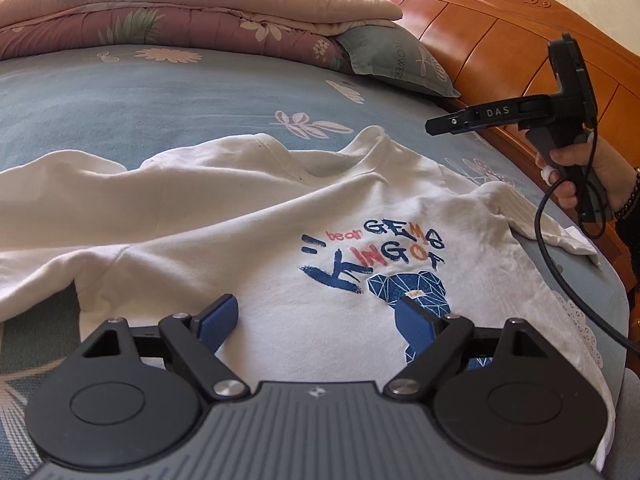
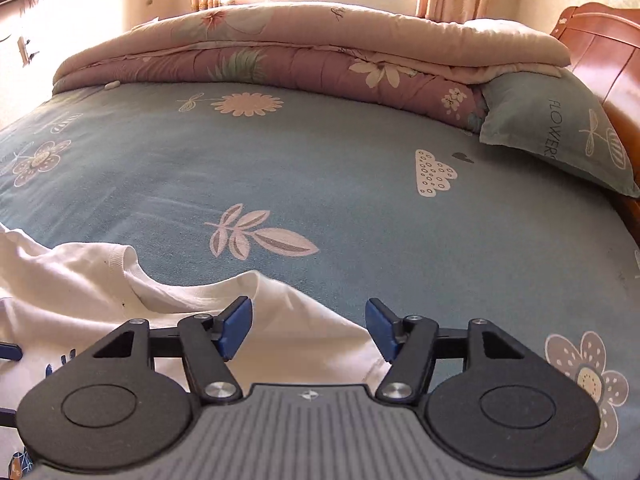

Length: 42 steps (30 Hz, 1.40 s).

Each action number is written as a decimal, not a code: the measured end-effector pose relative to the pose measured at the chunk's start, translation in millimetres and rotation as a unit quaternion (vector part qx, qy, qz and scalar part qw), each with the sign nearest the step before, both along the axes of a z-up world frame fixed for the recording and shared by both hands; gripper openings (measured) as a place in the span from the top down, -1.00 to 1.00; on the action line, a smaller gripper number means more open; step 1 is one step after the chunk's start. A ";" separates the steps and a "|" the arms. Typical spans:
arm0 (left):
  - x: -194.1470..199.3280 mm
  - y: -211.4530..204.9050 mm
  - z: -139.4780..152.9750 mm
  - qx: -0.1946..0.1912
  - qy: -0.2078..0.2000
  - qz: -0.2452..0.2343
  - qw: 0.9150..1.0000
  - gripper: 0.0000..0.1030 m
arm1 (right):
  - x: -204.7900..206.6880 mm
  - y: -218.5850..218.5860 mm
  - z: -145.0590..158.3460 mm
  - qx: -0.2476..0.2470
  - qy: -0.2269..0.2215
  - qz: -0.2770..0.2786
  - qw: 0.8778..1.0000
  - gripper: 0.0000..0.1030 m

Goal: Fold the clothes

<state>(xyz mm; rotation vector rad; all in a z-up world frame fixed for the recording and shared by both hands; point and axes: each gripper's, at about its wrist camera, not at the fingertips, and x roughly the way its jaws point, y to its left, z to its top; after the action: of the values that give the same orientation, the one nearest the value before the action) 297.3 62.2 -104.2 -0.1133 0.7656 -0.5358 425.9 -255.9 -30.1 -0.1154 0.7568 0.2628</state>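
One blue floral bedsheet, sunlit

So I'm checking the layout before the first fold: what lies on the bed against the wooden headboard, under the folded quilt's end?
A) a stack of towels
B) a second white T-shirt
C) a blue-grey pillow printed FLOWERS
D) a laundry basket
C: the pillow shows its lettering, wedged between quilt and headboard.

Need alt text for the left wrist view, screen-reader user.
A white T-shirt with a blue bear print lies rumpled on a blue floral bedsheet, with the left gripper open above its printed front. At right, a hand holds the right gripper above the shirt's shoulder, touching nothing. A folded pink quilt and wooden headboard lie behind.
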 end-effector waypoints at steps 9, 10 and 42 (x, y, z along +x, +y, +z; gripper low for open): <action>0.6 0.8 0.0 -0.003 0.001 0.002 1.000 -0.66 | 2.7 -31.5 -42.3 0.080 0.107 -0.068 0.989 -0.42; 0.6 0.6 -0.3 -0.003 0.000 0.001 1.000 -0.66 | 7.5 -32.1 -49.4 0.076 0.113 -0.075 0.988 -0.42; -0.8 -1.1 -1.3 -0.003 -0.001 0.009 1.000 -0.72 | -243.9 -294.4 -62.4 0.333 -0.015 -0.427 0.840 -0.58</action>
<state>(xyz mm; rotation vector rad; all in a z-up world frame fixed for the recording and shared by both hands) 296.5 61.1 -105.5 -0.1259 0.7607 -0.5204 182.0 -550.3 -92.5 0.8721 0.5833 -0.3443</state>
